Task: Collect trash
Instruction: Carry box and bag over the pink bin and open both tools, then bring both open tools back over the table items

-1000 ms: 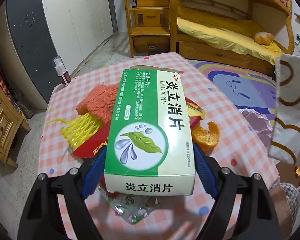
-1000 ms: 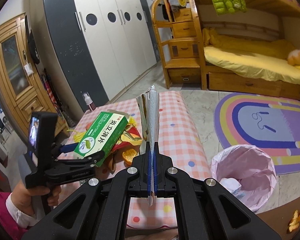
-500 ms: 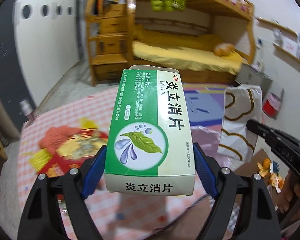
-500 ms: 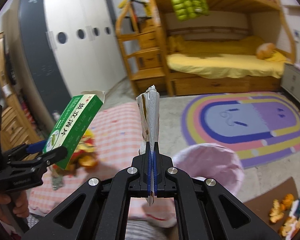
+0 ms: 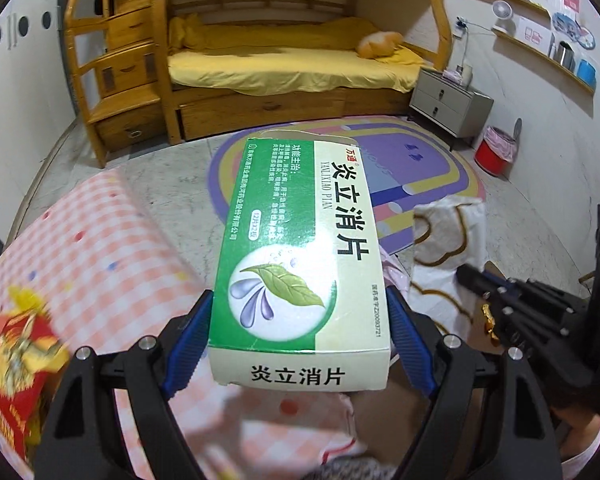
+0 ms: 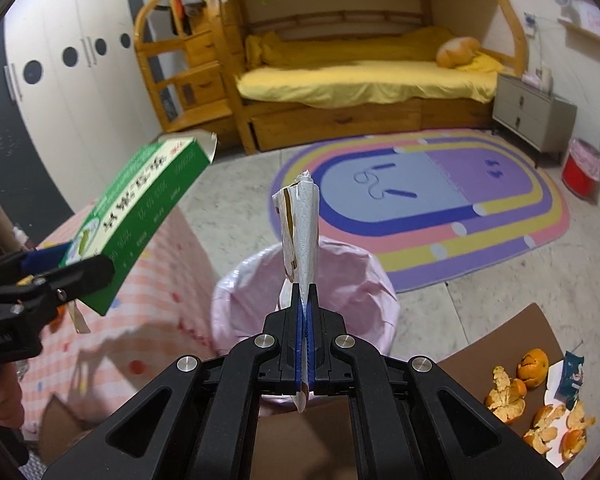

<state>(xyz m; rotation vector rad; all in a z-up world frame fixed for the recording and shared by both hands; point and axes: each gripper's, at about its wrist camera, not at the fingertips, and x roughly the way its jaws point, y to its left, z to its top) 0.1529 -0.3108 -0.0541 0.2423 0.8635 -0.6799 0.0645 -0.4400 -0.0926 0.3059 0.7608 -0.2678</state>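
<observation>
The left gripper [image 5: 300, 336] stands spread wide, its blue pads pressed on the two long sides of a green and white medicine box [image 5: 300, 256], which it holds in the air past the desk's edge; the right gripper [image 6: 305, 312] is pressed together, pinching a folded white wrapper [image 6: 300, 224] with brown trim that sticks up from between the pads, directly above the bin; the bin [image 6: 352, 280], lined with a pink bag, stands on the floor just beside the desk, and its contents cannot be made out; the desk [image 5: 100, 240] carries a pink checked cloth and, at its left edge, a blurred red and yellow packet [image 5: 16, 344]; orange peels [image 6: 536, 404] lie on a brown board at lower right; beyond are a striped oval rug [image 6: 440, 200], a wooden bunk bed [image 6: 364, 80] with yellow bedding and a small red bin [image 6: 582, 168].
</observation>
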